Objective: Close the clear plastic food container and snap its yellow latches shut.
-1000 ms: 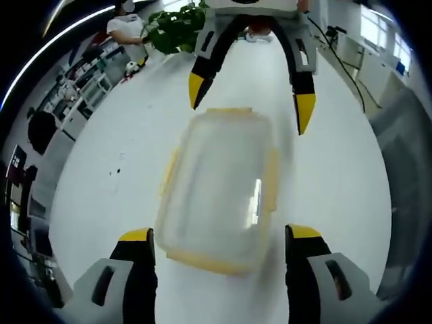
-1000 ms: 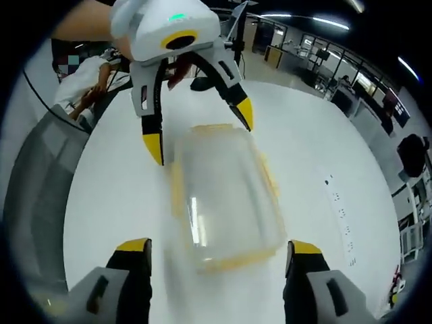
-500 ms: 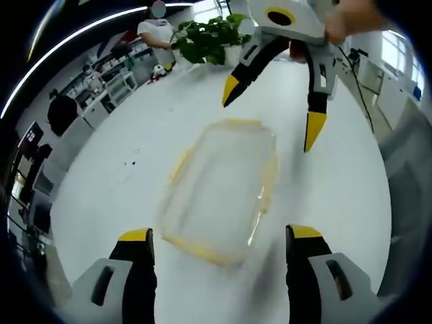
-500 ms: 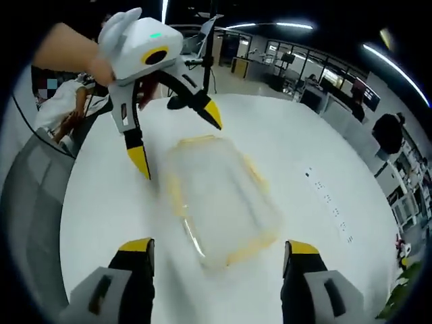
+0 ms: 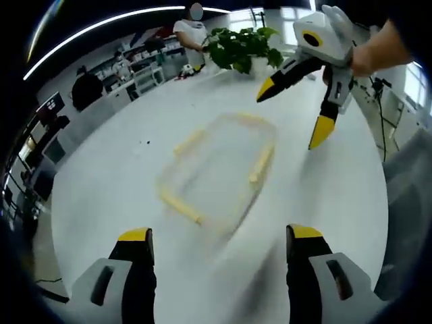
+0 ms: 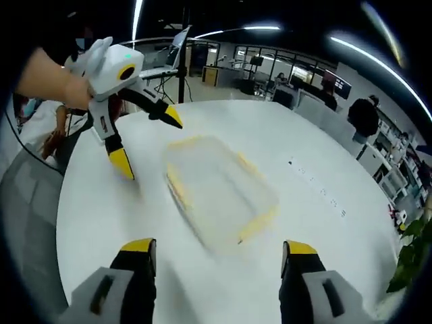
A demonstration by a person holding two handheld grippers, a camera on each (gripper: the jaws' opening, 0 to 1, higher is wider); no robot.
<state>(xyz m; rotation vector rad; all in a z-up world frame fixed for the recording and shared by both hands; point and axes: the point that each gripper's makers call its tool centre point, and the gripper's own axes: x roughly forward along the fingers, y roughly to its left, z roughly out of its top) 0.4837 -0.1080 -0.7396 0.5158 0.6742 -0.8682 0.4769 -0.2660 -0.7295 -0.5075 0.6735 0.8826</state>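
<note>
The clear plastic food container (image 5: 219, 165) (image 6: 219, 192) with its yellow latches (image 5: 260, 163) (image 6: 258, 224) sits flat on the round white table (image 5: 121, 182) (image 6: 324, 169), out in front of both grippers and touching neither one; it looks blurry, so I cannot tell if the latches are snapped down. The left gripper (image 5: 219, 244) (image 6: 145, 138) has its yellow-tipped jaws wide apart with nothing in them, and so does the right gripper (image 6: 217, 251) (image 5: 293, 111), which a hand (image 5: 371, 54) holds up above the far side of the container. Past the table there is a green plant (image 5: 239, 47), a person (image 5: 189, 30) standing near shelves, and desks in a big room.
</note>
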